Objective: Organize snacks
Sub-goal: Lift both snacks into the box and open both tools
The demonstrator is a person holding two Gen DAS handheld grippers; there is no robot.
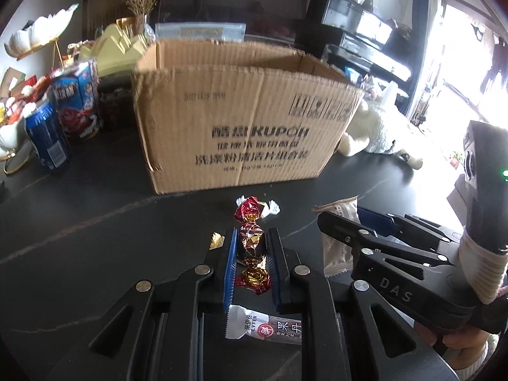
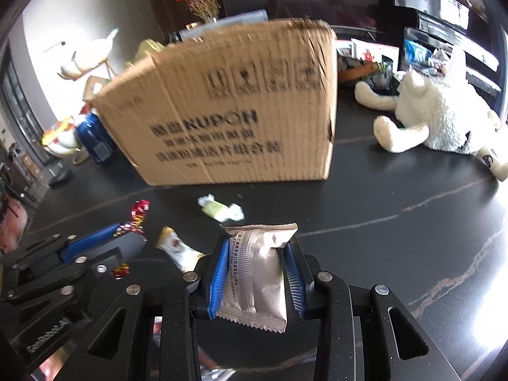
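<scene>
My left gripper (image 1: 250, 244) is shut on a red and gold foil candy (image 1: 251, 233), held a little above the dark table. From the right wrist view it (image 2: 131, 231) is at the lower left, the candy (image 2: 139, 212) poking out past its tips. My right gripper (image 2: 258, 241) is shut on a silver snack packet (image 2: 257, 273), which stands upright between the blue pads (image 2: 219, 279). The left wrist view has the right gripper (image 1: 341, 214) at the right with the packet (image 1: 338, 250). An open cardboard box (image 1: 241, 120) (image 2: 228, 117) stands just beyond both.
A pale green wrapped candy (image 2: 220, 209) and a white-gold sachet (image 2: 179, 247) lie in front of the box. A white packet with a red seal (image 1: 263, 327) lies under the left gripper. A blue can (image 1: 47, 136) and carton (image 1: 79, 101) stand left; a white plush toy (image 2: 438, 117) lies right.
</scene>
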